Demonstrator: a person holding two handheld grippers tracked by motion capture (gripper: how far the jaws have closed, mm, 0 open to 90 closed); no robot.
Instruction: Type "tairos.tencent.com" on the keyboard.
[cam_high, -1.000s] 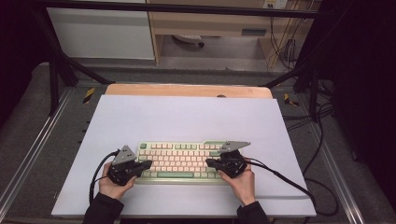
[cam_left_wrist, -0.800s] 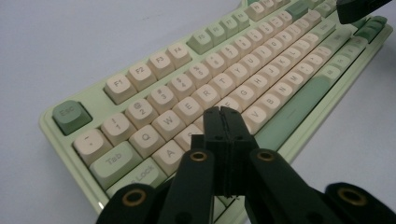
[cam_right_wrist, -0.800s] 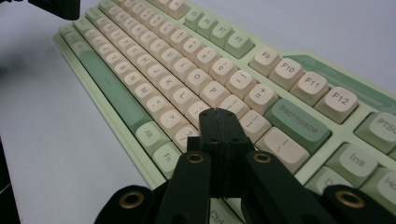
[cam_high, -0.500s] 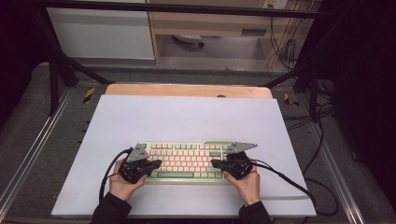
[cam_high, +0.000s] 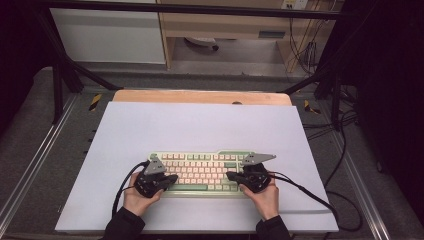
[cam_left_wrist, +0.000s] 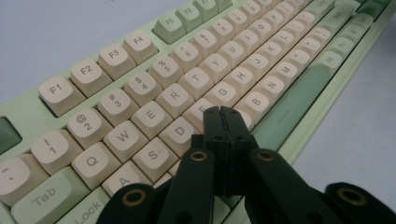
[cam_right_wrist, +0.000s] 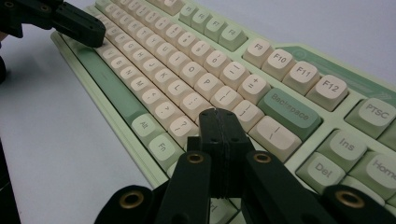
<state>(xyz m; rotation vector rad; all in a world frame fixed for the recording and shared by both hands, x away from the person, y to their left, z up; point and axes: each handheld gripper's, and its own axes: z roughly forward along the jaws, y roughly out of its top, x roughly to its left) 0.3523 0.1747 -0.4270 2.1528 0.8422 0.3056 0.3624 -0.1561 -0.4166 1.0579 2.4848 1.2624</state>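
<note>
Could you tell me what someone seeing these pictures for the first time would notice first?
A pale green keyboard with cream keycaps lies on the near half of the white table top. The left gripper and right gripper, both shut, poise over its two ends.

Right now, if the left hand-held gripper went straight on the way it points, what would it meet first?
Probably the keyboard: the shut left hand-held gripper points down at its letter keys, around F, G or V; exact depth is unclear.
</note>
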